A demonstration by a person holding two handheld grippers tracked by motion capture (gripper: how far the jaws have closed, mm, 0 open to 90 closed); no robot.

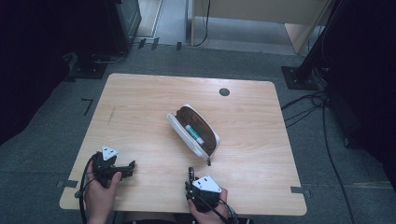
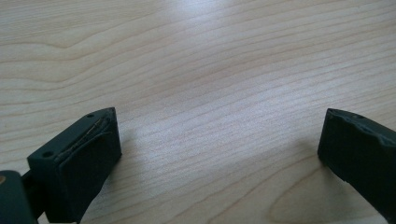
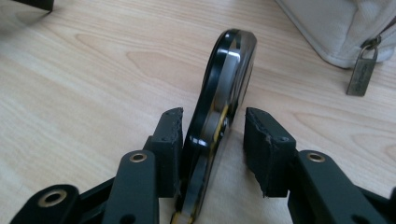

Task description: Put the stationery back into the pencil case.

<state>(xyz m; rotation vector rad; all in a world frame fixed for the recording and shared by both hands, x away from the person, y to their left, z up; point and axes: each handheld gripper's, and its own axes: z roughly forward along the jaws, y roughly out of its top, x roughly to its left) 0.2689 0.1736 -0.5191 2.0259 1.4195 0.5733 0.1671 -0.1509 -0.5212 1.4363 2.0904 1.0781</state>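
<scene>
The high view is dim and slightly soft, with the wooden table (image 1: 140,116) the one evenly lit area while the floor and room edges sink into near-black shadow. In the left gripper view the wood grain is sharp under pale light, with a soft sheen across the middle, faint shadows beside the dark, slightly blurred jaws. The right gripper view is brighter, and white glare streaks the glossy black object (image 3: 224,107), whose near end blurs.
</scene>
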